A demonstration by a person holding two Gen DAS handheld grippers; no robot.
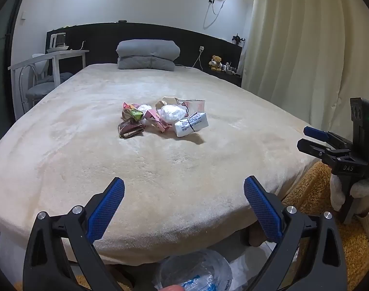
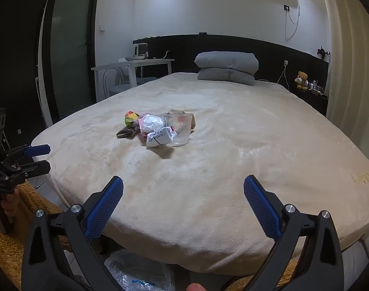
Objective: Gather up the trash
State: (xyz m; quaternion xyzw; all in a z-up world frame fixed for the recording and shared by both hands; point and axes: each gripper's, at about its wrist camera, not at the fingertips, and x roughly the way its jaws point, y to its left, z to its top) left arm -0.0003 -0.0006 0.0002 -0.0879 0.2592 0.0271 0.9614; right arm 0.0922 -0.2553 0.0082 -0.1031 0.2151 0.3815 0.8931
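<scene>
A small pile of trash lies in the middle of the beige bed [image 1: 160,169]: a white packet with a black band [image 1: 191,127], a crumpled white plastic bag [image 1: 171,113], a pink wrapper [image 1: 157,120], a green-yellow wrapper [image 1: 133,114] and a brown wrapper [image 1: 129,129]. In the right wrist view the white packet [image 2: 159,139] lies against a clear plastic cup [image 2: 179,128]. My left gripper [image 1: 184,191] is open and empty above the bed's near edge, well short of the pile. My right gripper [image 2: 183,190] is open and empty too; it shows at the right in the left wrist view [image 1: 303,137].
A clear plastic bag [image 1: 196,271] lies on the floor below the bed's near edge, also in the right wrist view [image 2: 140,271]. Folded grey bedding [image 1: 148,54] sits at the headboard. A white table and chair [image 1: 48,65] stand left, curtains [image 1: 305,48] right, a yellow rug [image 1: 329,218] underfoot.
</scene>
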